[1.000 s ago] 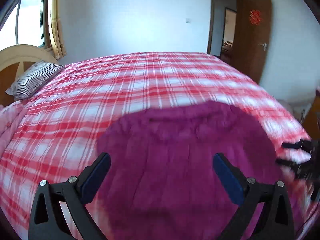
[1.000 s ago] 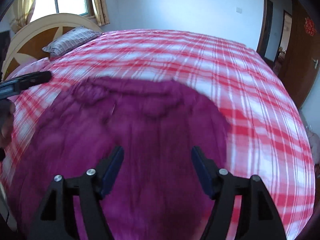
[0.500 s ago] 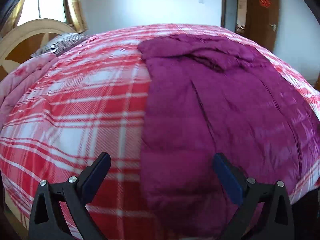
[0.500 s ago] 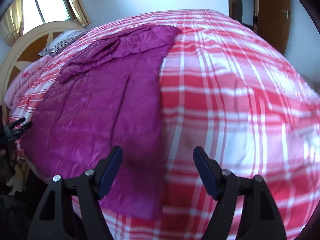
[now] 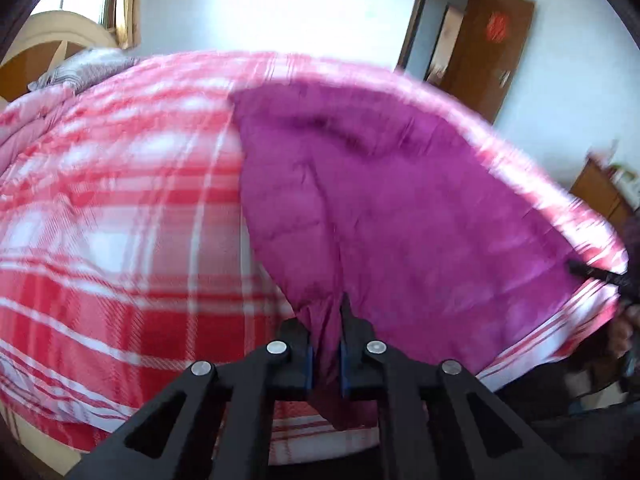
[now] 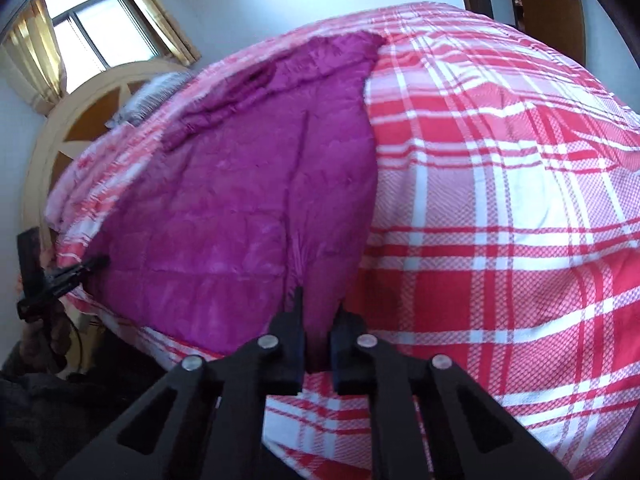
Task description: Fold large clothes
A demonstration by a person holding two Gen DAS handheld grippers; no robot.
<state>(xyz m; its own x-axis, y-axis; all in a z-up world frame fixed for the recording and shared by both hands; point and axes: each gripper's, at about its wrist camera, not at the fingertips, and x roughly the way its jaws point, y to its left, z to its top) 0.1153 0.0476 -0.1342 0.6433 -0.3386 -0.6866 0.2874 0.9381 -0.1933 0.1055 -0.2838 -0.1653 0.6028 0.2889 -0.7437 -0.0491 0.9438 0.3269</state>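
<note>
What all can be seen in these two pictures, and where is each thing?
jacket: one, magenta, quilted, spread flat on the bed, its near hem pinched at two corners
bed cover: one, red and white plaid, over the whole bed
pillow: one, grey striped, at the head of the bed
headboard: one, cream and brown, arched, behind the pillow
window: one, with yellow curtains, above the headboard
door: one, brown, open, with a red ornament, on the far wall
left gripper: one, black with blue pads, shut on the jacket's left hem corner
right gripper: one, black, shut on the jacket's right hem corner
</note>
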